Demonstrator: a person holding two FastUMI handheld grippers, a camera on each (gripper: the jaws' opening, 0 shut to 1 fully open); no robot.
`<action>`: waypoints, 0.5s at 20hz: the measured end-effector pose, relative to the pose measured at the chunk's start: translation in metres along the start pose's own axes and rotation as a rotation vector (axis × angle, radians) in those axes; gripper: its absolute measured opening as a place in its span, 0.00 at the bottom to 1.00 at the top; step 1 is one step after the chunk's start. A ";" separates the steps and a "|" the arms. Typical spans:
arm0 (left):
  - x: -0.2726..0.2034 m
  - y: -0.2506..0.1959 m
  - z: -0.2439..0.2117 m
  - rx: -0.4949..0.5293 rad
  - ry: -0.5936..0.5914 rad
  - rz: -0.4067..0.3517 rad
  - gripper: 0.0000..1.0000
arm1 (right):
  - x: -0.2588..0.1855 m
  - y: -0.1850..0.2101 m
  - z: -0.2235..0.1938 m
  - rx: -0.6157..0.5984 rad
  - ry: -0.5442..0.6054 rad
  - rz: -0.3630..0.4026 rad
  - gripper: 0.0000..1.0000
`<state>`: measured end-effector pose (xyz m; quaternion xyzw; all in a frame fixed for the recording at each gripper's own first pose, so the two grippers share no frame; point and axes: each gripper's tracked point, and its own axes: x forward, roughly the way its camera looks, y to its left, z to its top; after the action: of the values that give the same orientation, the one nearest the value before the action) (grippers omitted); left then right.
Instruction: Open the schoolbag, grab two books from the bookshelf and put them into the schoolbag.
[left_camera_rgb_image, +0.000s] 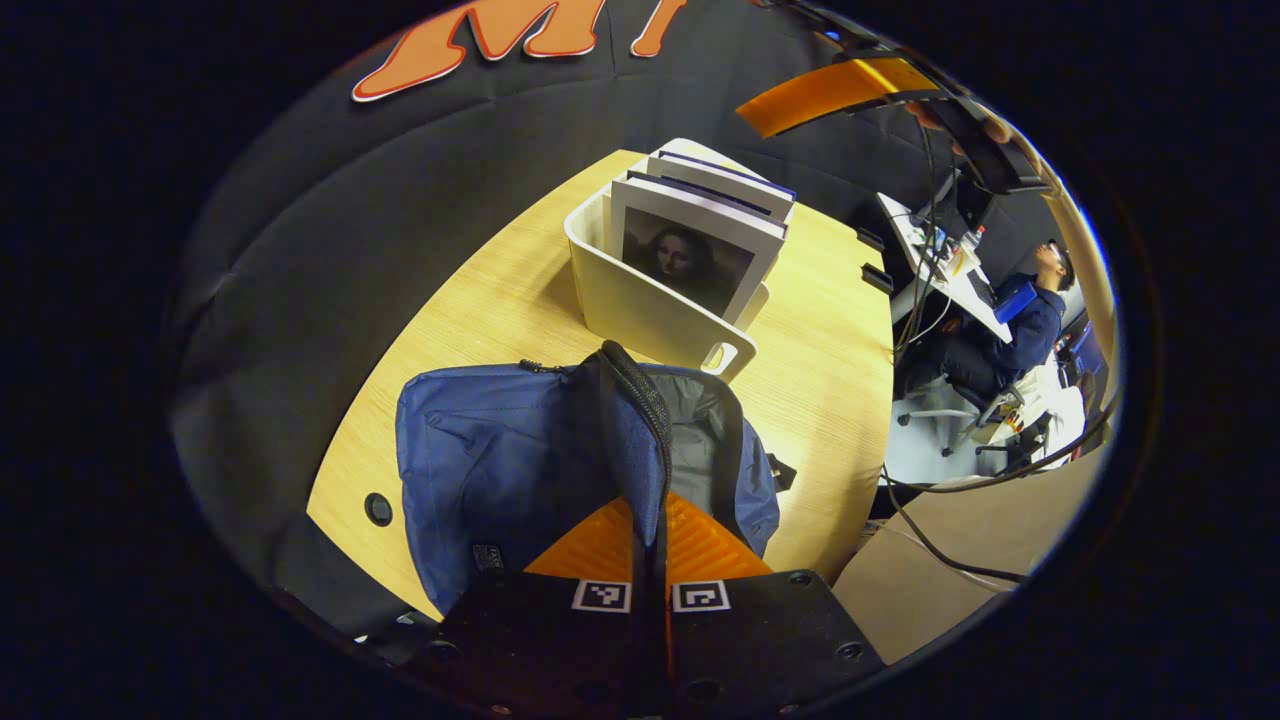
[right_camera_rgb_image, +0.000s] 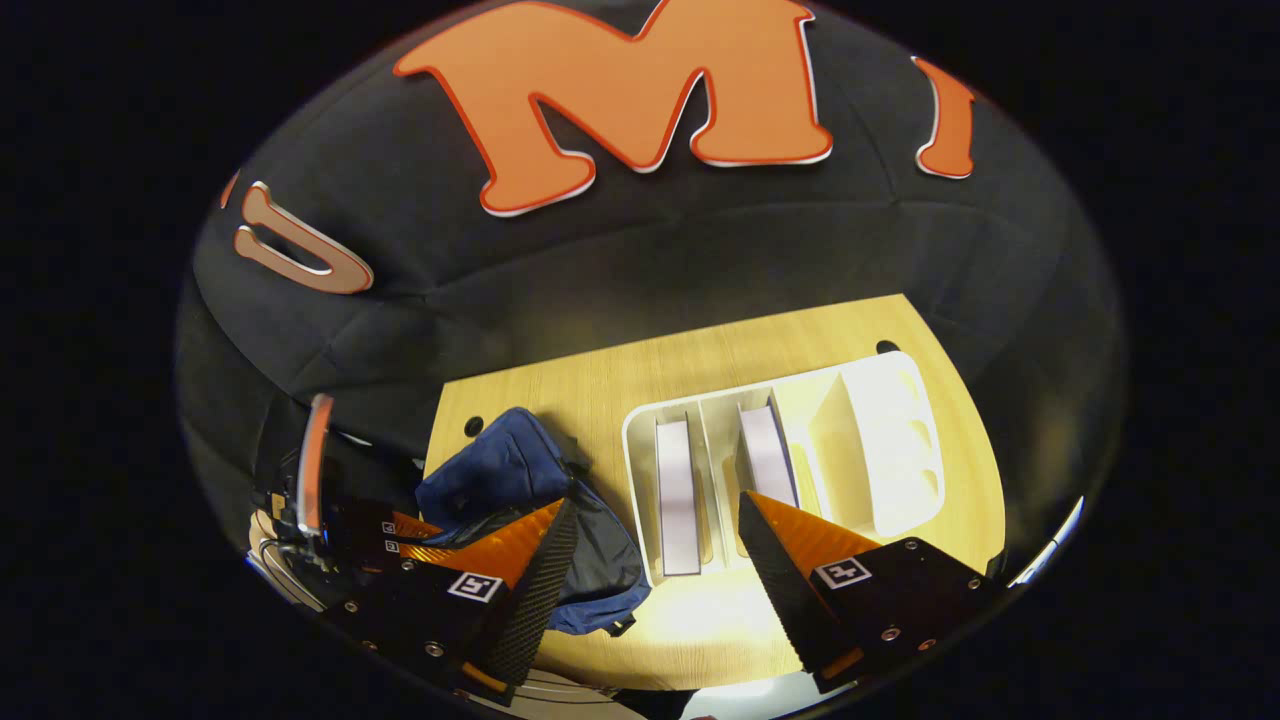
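Right hand-held gripper (right_camera_rgb_image: 655, 535) hovers wide open, empty, above the bookshelf (right_camera_rgb_image: 800, 400); two books (right_camera_rgb_image: 678, 495) stand spine-up directly ahead, nearer it than the left hand-held gripper (left_camera_rgb_image: 650, 520), pinched on the schoolbag (left_camera_rgb_image: 520, 460) beside the bookshelf.

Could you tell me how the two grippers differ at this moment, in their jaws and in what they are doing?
The left gripper is shut on the edge of the schoolbag, holding its mouth open; the right gripper is open and holds nothing. The left sits at the bag, while the right hangs above the bookshelf, over its books. Both are over the wooden table.
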<state>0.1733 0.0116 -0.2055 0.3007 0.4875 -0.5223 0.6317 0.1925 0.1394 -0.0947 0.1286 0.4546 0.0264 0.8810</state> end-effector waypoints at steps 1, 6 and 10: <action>0.001 0.001 -0.003 -0.002 -0.004 -0.008 0.01 | 0.007 0.001 -0.003 -0.014 0.032 -0.009 0.97; 0.004 0.010 -0.011 -0.018 -0.028 -0.042 0.01 | 0.050 -0.005 -0.013 -0.039 0.163 -0.070 0.98; 0.003 0.015 -0.013 -0.043 -0.056 -0.062 0.01 | 0.077 -0.017 -0.020 -0.061 0.238 -0.110 0.98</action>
<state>0.1837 0.0268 -0.2145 0.2571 0.4896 -0.5394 0.6351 0.2200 0.1399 -0.1717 0.0727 0.5611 0.0067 0.8245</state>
